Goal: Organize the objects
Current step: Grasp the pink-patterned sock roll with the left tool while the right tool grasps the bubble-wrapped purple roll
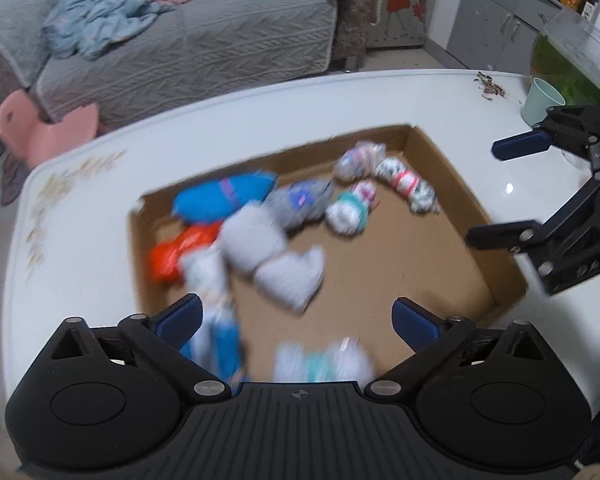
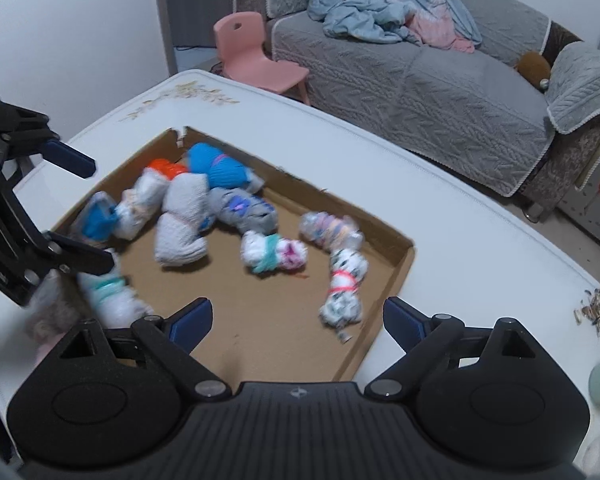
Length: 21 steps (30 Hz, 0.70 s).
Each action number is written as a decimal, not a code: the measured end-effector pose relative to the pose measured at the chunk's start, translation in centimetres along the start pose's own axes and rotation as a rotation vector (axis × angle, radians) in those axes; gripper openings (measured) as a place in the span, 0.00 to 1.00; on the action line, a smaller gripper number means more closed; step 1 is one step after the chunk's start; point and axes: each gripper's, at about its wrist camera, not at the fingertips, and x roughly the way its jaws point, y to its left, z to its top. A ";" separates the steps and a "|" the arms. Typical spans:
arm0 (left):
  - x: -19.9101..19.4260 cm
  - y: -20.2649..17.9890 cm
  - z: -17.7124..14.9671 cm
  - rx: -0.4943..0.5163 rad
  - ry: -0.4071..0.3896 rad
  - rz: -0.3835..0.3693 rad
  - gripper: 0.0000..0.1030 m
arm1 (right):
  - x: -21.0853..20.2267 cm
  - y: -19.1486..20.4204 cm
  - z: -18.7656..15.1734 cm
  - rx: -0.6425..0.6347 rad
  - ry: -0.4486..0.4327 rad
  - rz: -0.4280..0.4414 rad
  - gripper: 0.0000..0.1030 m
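A shallow cardboard box (image 1: 432,148) (image 2: 404,264) lies on a white table and holds several rolled sock bundles: blue (image 1: 224,198) (image 2: 216,166), orange (image 1: 172,252), grey (image 1: 304,200) (image 2: 244,208), white (image 1: 272,256) (image 2: 182,220) and patterned ones (image 1: 408,184) (image 2: 342,292). My left gripper (image 1: 298,320) is open and empty above the box's near edge, over a white-teal bundle (image 1: 324,364). My right gripper (image 2: 298,316) is open and empty above the box's near right side. Each gripper shows in the other's view, the right one (image 1: 496,192) and the left one (image 2: 88,212), both open.
A pale green cup (image 1: 542,102) and a glass tank (image 1: 576,60) stand at the table's far right, with seed husks (image 1: 490,88) (image 2: 594,312) scattered nearby. A grey sofa (image 2: 440,80) with a blue blanket (image 2: 380,0) and a pink child's chair (image 2: 256,52) stand beyond the table.
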 end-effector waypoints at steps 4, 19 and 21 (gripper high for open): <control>-2.0 1.2 -4.1 0.007 0.024 0.024 0.99 | -1.9 2.6 -1.2 -0.001 -0.021 0.037 0.88; -4.5 -7.4 -19.3 -0.121 0.034 -0.021 0.99 | -0.7 13.7 -6.9 -0.086 0.131 0.254 0.78; -3.2 -8.3 -19.8 -0.144 0.026 -0.031 0.98 | 0.2 14.2 -7.2 -0.091 0.151 0.246 0.78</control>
